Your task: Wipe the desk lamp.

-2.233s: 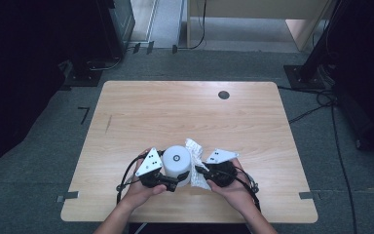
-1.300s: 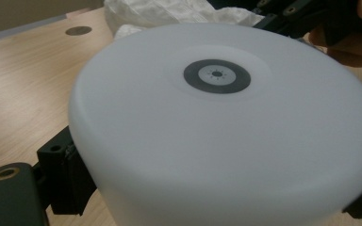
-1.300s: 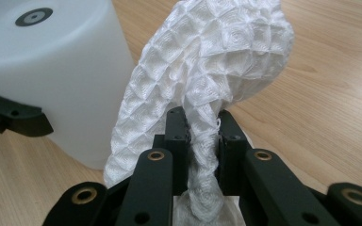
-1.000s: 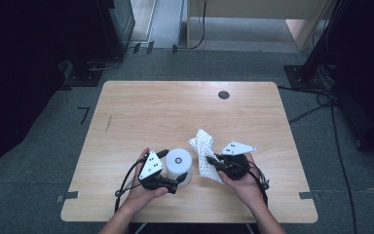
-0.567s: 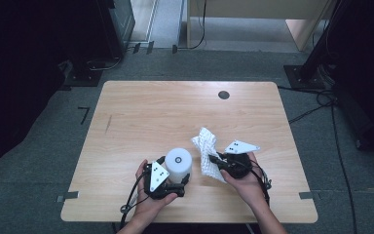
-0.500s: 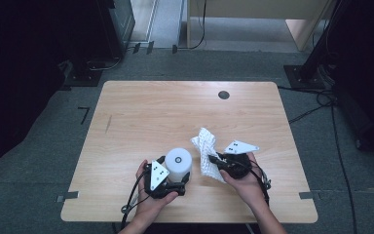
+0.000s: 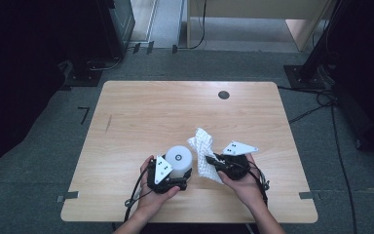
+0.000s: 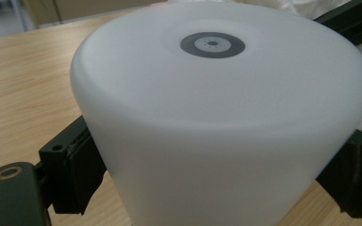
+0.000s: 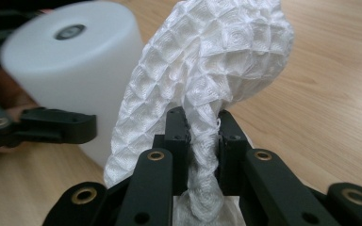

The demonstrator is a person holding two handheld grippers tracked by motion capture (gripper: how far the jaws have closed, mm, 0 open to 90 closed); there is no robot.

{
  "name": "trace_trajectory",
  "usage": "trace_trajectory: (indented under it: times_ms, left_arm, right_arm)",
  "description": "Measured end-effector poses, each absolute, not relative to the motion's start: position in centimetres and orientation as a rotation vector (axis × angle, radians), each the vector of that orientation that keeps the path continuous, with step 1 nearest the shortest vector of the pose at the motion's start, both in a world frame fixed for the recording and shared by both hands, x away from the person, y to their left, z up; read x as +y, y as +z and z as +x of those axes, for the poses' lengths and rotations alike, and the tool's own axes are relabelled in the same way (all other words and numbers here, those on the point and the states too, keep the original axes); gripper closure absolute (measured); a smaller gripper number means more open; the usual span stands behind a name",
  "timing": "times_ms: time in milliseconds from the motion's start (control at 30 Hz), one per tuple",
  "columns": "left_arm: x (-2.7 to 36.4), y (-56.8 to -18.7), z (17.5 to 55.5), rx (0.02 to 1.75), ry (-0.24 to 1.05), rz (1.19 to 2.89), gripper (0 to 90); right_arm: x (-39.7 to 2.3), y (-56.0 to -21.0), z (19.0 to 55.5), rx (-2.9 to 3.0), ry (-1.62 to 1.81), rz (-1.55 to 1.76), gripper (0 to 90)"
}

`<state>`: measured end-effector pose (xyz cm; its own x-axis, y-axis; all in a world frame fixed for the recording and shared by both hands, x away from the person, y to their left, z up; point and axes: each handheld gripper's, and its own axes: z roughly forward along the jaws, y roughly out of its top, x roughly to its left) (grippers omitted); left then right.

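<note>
A white cylinder [image 7: 179, 158] with a small grey ring mark on its top stands upright near the table's front edge. My left gripper [image 7: 175, 174] comes at it from the near side, its two pads pressed on the cylinder's [image 8: 217, 117] opposite flanks. Just to the right, my right gripper [image 7: 210, 161] is shut on a white waffle-textured cloth [image 7: 202, 146]. In the right gripper view the cloth [image 9: 217, 61] is pinched into a twisted bunch between the jaws [image 9: 202, 132] and fans upward, with the cylinder [image 9: 61, 52] just behind it to the left.
The wooden table [image 7: 136, 107] has a small dark round mark [image 7: 224, 94] near its far edge. Black stands and cables [image 7: 321, 97] sit on the grey floor beyond the table's far and right sides.
My left hand swung from the cylinder's left side round to its near side, still gripping it. The right gripper drew the cloth slightly right of the cylinder earlier and has since held still.
</note>
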<state>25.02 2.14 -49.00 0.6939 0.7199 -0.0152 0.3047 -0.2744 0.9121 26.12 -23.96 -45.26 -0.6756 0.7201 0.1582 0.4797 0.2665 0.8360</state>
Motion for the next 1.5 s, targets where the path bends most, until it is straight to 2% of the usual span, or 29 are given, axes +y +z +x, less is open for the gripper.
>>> trace_trajectory:
  times_ms: [67,167,367,567,800,1133,1367,1500]
  left_arm:
    - [2.9,-48.8,25.8,0.702,0.424,1.88,8.3]
    - [3.8,-48.4,26.1,0.578,0.388,1.88,8.4]
    - [4.6,-47.7,26.0,0.476,0.326,1.861,8.4]
    - [5.2,-47.3,26.3,0.499,0.288,1.822,8.4]
    - [5.4,-47.2,26.4,0.516,0.299,1.82,8.4]
    - [4.2,-47.6,26.2,0.5,0.305,1.86,8.5]
    - [4.9,-47.2,26.2,0.508,0.313,1.826,8.5]
    - [4.8,-47.5,26.4,0.524,0.314,1.836,8.5]
  right_arm:
    - [-24.0,-44.7,25.9,2.275,1.41,1.086,78.4]
    - [-24.0,-43.2,25.2,2.249,1.479,1.014,78.4]
    - [-22.4,-41.8,23.6,2.231,1.517,0.934,78.5]
    - [-20.2,-43.3,23.1,2.262,1.349,0.854,78.6]
    - [-19.6,-46.6,24.5,2.405,1.187,0.931,78.6]
    - [-21.0,-42.6,23.2,2.239,1.41,0.896,78.7]
    - [-20.3,-46.0,24.6,2.398,1.268,0.995,78.5]
    - [-20.1,-46.8,25.1,2.432,1.231,1.027,78.5]
